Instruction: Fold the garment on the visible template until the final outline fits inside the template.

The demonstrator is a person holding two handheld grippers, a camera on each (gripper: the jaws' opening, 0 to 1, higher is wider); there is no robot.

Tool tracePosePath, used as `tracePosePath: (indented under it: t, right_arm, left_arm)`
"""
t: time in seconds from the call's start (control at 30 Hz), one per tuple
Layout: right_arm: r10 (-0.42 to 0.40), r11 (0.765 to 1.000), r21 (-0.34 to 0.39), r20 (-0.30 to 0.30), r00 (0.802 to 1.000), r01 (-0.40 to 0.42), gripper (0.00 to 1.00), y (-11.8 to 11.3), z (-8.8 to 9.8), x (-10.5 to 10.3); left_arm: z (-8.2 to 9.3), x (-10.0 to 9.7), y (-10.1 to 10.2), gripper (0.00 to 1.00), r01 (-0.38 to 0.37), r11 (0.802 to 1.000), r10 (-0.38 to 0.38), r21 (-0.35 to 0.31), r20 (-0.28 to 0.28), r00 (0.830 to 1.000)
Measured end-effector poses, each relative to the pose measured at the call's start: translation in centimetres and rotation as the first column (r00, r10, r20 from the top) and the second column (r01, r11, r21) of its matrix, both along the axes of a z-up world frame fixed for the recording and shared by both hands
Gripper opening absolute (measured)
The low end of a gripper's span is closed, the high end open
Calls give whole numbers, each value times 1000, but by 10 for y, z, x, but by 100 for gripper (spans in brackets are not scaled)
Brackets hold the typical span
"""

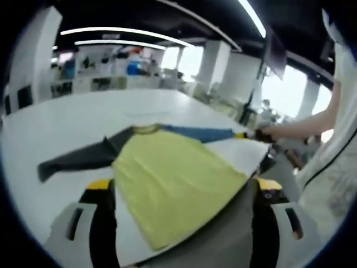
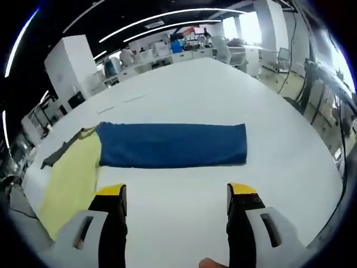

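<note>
garment (image 1: pixel 173 173) lies spread flat on the white desk (image 1: pixel 83 123), its yellow-green body near the desk's near edge, dark sleeve (image 1: pixel 78 159) and blue sleeve (image 2: pixel 173 145) both stretched out sideways. no template outline can be made out. left gripper (image 1: pixel 184 192) and right gripper (image 2: pixel 175 195) both hang released above the cloth, grasping nothing. folding looks barely begun; the next move probably calls for pinching a sleeve end and carrying it over the body.
</note>
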State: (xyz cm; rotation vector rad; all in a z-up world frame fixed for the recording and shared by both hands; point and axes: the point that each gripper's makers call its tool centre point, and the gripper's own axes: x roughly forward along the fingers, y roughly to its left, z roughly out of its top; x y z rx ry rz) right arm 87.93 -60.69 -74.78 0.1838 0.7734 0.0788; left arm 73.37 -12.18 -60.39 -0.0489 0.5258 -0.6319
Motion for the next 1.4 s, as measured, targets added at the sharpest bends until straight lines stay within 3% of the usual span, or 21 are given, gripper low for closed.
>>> tracePosePath:
  t: [0.13,0.3,0.43,0.57,0.7,0.8,0.87,0.93,1.0,1.17,1.4]
  right_arm:
    - [-61,998,21,31,998,60,71,-9,7,14]
    - [-158,985,64,-1,987,158,70,-34,-9,29]
    - [-174,983,65,-6,985,174,67,-45,-17,40]
    - [-238,965,110,-8,971,237,62,-55,-24,51]
    - [-258,961,103,4,966,256,58,-60,-25,56]
    - [-250,965,76,6,968,249,50,-63,-27,58]
    - [-269,963,30,-4,963,269,39,-71,-30,54]
    - [-292,956,31,-15,956,293,24,-74,-33,51]
    - [-316,948,30,-23,948,317,16,-77,-36,49]
    - [-322,946,18,-14,947,323,6,-75,-36,51]
    - [-323,946,12,19,946,323,5,-73,-29,56]
  left_arm:
    - [-1,-1,-6,94,27,999,-27,37,3,1000]
    - [3,-6,-21,94,57,998,-57,25,-1,998]
    - [6,-8,-29,94,82,996,-83,35,3,997]
    - [-7,-6,-24,91,57,997,-55,50,-44,998]
    - [-3,-7,-25,90,44,999,-43,23,-44,998]
    - [-4,-7,-23,89,36,999,-35,22,-49,998]
    - [-5,-6,-22,89,31,999,-29,24,-52,998]
    - [-5,-5,-23,89,28,999,-27,21,-55,998]
    - [-6,-5,-23,89,28,999,-27,20,-59,998]
    - [-13,-7,-23,88,22,1000,-20,18,-82,996]
    - [-14,-8,-21,88,13,1000,-12,15,-88,996]
